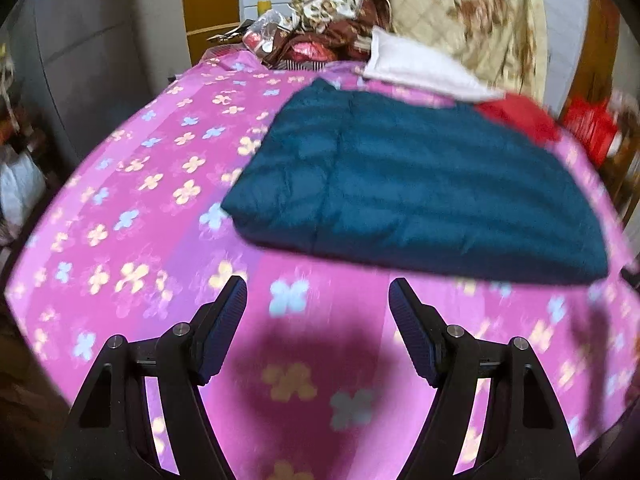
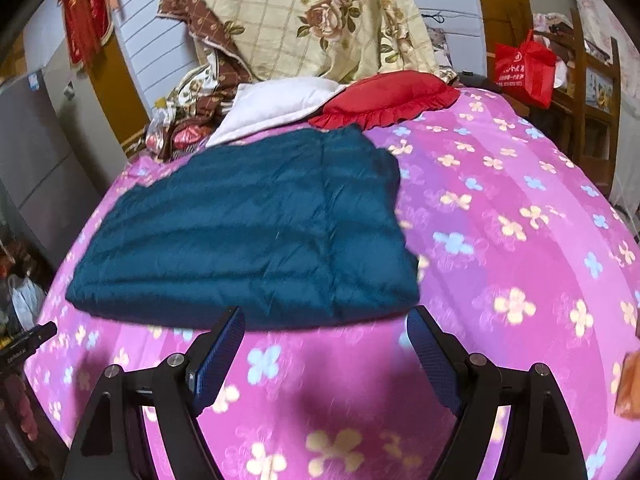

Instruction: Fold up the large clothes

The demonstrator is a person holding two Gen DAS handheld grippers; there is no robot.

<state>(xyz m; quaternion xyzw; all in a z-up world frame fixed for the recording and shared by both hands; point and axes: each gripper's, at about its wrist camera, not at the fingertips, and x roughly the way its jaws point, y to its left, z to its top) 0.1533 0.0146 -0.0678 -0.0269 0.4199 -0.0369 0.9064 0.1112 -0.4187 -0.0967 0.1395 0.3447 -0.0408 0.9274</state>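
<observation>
A dark teal quilted jacket [image 1: 416,184] lies folded into a flat rectangle on the pink flowered bed cover [image 1: 140,208]. It also shows in the right wrist view [image 2: 256,224]. My left gripper [image 1: 318,292] is open and empty, held above the cover just short of the jacket's near edge. My right gripper [image 2: 326,320] is open and empty, its fingertips level with the jacket's near edge. The tip of the left gripper [image 2: 28,344] shows at the left edge of the right wrist view.
A red frilled pillow [image 2: 384,100] and a white pillow [image 2: 276,104] lie beyond the jacket. A floral quilt [image 2: 304,16] hangs at the head of the bed. A heap of brown bedding [image 1: 320,28] sits at the back left. A red bag [image 2: 524,68] hangs at the right.
</observation>
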